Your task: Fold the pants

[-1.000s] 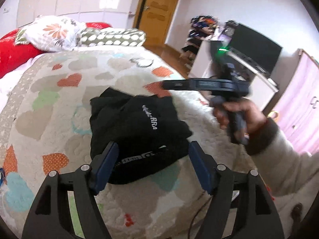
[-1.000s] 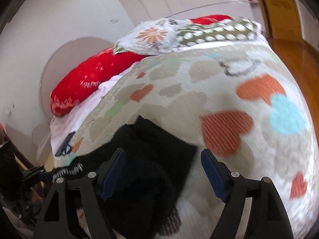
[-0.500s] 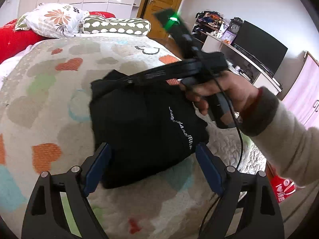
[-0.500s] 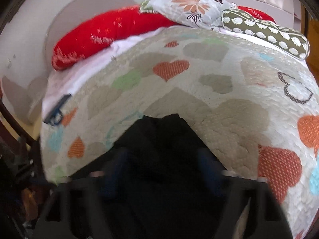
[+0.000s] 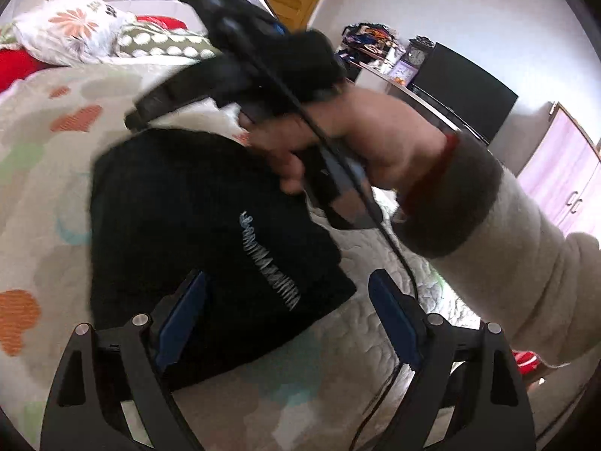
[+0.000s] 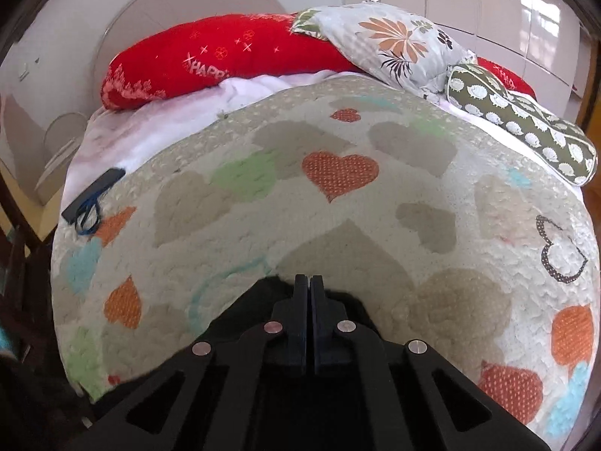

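Note:
The black pants (image 5: 195,233) lie folded in a compact bundle on the heart-patterned bedspread (image 5: 45,173), white lettering on top. My left gripper (image 5: 285,323) is open and empty, its blue pads either side of the bundle's near edge. My right gripper (image 6: 309,282) has its fingers pressed together over the far edge of the pants (image 6: 259,293); no cloth shows between them. In the left wrist view the hand holding the right gripper (image 5: 338,143) hovers over the bundle's far side.
Red (image 6: 210,60), floral (image 6: 390,41) and green dotted (image 6: 526,120) pillows lie at the bed's head. A dark flat object with a blue cord (image 6: 90,195) lies at the bed's left edge. A TV (image 5: 465,94) and pink cabinets (image 5: 563,173) stand beside the bed.
My right gripper has closed from wide open and moved over the pants' far edge. My left gripper has moved closer to the bundle and stayed open.

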`<action>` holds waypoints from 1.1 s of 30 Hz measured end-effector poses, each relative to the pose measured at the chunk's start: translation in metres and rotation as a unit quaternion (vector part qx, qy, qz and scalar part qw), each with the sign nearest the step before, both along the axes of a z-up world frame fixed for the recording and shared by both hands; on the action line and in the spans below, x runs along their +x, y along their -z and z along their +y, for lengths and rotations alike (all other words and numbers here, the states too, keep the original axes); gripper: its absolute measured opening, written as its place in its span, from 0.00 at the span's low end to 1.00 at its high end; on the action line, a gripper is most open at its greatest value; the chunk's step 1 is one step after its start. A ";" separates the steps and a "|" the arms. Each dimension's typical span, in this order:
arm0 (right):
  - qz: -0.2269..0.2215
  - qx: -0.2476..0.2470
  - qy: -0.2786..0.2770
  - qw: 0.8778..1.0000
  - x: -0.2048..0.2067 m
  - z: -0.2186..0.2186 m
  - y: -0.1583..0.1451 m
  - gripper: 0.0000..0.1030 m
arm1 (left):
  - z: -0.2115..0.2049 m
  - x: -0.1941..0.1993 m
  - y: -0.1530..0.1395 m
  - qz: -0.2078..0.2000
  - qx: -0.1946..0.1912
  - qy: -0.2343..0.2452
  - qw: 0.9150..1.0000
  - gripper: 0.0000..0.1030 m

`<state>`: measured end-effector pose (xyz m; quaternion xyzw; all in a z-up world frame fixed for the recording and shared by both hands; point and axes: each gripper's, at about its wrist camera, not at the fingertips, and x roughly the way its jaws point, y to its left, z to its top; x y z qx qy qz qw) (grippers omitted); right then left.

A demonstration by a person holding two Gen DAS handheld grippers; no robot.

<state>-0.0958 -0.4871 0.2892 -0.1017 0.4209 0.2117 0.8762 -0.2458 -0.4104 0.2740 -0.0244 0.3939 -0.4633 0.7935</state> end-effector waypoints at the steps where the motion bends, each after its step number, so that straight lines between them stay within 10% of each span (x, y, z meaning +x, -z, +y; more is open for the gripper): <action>1: 0.002 -0.002 0.015 1.000 0.004 -0.005 0.001 0.00 | -0.004 -0.002 0.001 -0.012 0.007 -0.002 1.000 0.85; 5: 0.014 0.042 0.054 0.998 -0.007 -0.044 -0.007 0.10 | -0.003 -0.008 -0.002 -0.027 0.022 0.007 0.999 0.85; 9: 0.009 0.060 0.081 0.995 -0.055 -0.089 -0.023 0.59 | 0.021 -0.011 -0.019 -0.036 0.020 -0.009 0.999 0.85; 19: 0.043 0.133 0.111 0.984 -0.140 -0.116 0.004 0.58 | 0.052 0.008 -0.018 -0.015 0.027 -0.086 0.996 0.86; 24: 0.014 0.077 0.096 0.992 -0.129 -0.090 0.009 0.06 | 0.051 0.003 -0.024 -0.017 0.023 -0.097 0.995 0.86; 33: 0.017 0.044 0.130 0.990 -0.139 -0.112 0.014 0.06 | 0.047 0.020 -0.012 0.003 0.023 -0.108 0.994 0.86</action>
